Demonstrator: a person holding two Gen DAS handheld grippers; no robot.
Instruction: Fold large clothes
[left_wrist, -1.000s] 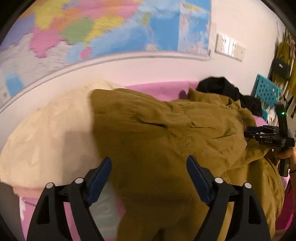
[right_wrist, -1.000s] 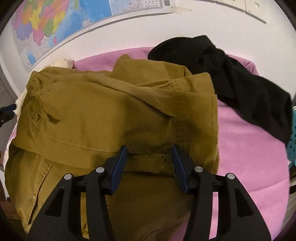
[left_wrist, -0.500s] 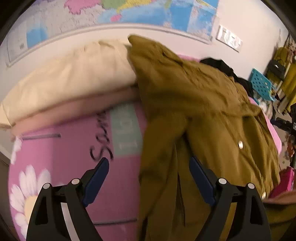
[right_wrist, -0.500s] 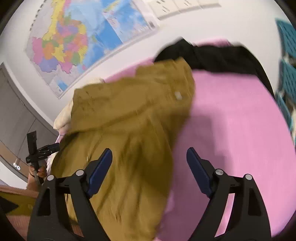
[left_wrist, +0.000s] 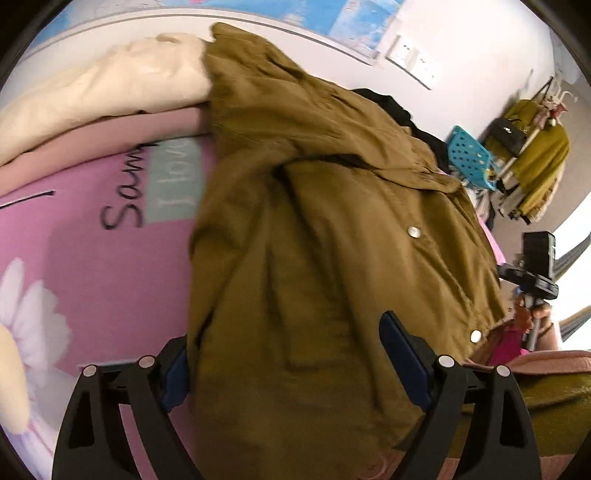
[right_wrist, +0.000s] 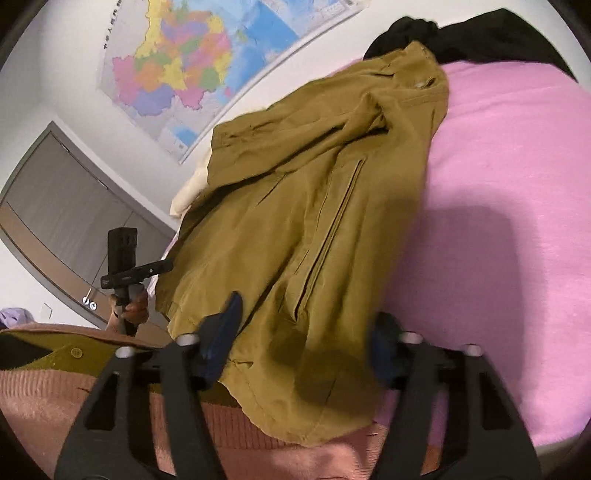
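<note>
Lying now as a long narrow heap across the pink bedspread (right_wrist: 509, 192), the olive jacket (left_wrist: 332, 258), where a second ago spread wide with a hem pinched between the right fingers. Showing matte woven cloth, soft creases, a stitched pocket slit and two round metal snaps (left_wrist: 414, 232) along the front edge. Draping its near hem toward the bed's edge, over a salmon knit sleeve (right_wrist: 258, 435).

Hovering over the lower part of the jacket, the left gripper (left_wrist: 291, 373), jaws spread wide, blue pads on either side of the cloth, gripping nothing; a second ago over the jacket's edge beside cream fabric. Hovering likewise above the near hem, the right gripper (right_wrist: 306, 347), jaws wide apart and empty, having let go of the hem since the earlier view.

Beyond the jacket, resting against the wall, a puffy cream pillow (left_wrist: 110, 88) on a pink one. Crumpling at the far end of the bed, a black garment (right_wrist: 480, 33). Hanging on the wall, a glossy coloured map (right_wrist: 207, 62). Standing further off, a perforated blue basket (left_wrist: 469, 158).
</note>
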